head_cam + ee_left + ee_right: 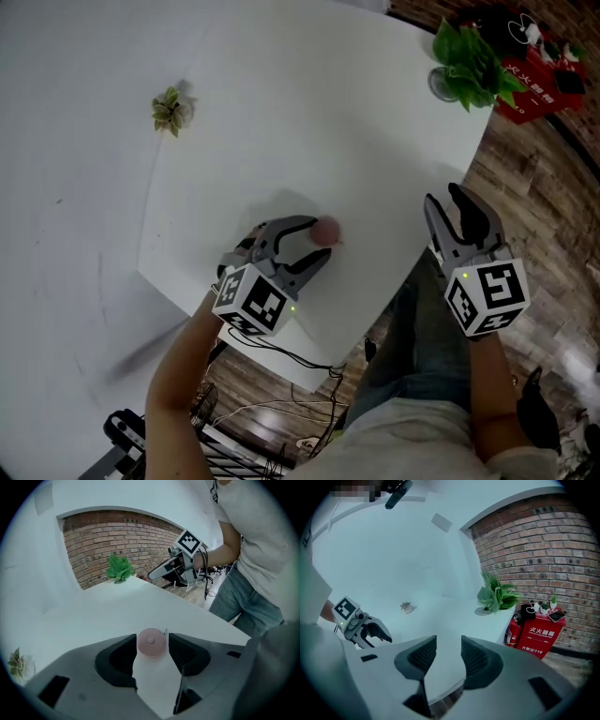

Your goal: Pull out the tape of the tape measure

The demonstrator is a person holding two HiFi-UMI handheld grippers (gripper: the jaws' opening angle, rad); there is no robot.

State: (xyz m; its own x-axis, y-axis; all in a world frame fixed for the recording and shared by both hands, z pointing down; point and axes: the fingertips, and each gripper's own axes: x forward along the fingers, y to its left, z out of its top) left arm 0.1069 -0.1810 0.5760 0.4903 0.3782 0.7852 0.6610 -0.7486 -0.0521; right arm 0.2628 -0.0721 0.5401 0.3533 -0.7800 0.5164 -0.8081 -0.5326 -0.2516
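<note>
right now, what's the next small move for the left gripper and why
Probably shut the left gripper on the pink round tape measure: it lies on the white table between the open jaws, not gripped. The right gripper is open and empty near the table edge, so holding the case comes first.

The head view looks steeply down on the table [281,112], with the left gripper [319,239] and right gripper [445,199] low in the frame, while each gripper view looks from close behind its own jaws across that table, catching the other gripper and the plant [469,56].
</note>
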